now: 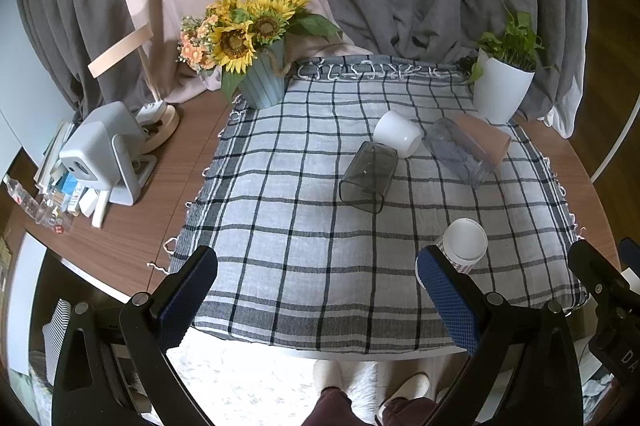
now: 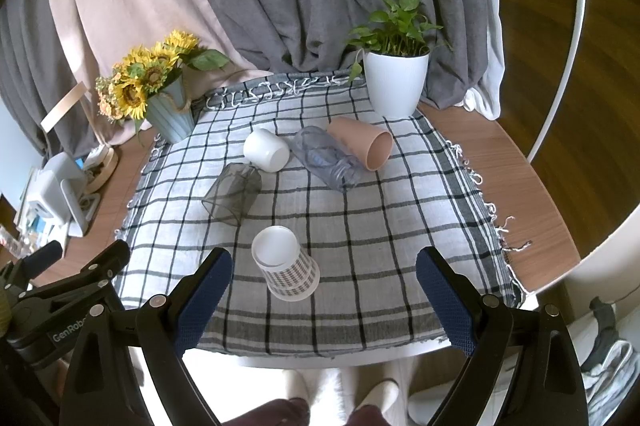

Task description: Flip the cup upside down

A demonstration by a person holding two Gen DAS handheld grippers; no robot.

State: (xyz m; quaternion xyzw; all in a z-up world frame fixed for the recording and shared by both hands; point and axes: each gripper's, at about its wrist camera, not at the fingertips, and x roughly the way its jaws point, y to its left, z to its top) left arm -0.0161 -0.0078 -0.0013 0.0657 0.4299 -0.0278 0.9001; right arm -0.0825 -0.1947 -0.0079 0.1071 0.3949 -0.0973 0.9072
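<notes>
Checked cloth (image 2: 360,226) covers the round wooden table (image 2: 500,154); both the right gripper (image 2: 324,290) and the left gripper (image 1: 316,286) hang over its near edge with jaws spread wide, holding nothing. Between the right jaws a patterned paper cup (image 2: 290,266) stands upside down, with bare cloth around it. Farther back lie four empty cups on their sides: smoky grey (image 2: 232,194), white (image 2: 266,150), clear (image 2: 328,158), pink (image 2: 362,142).
</notes>
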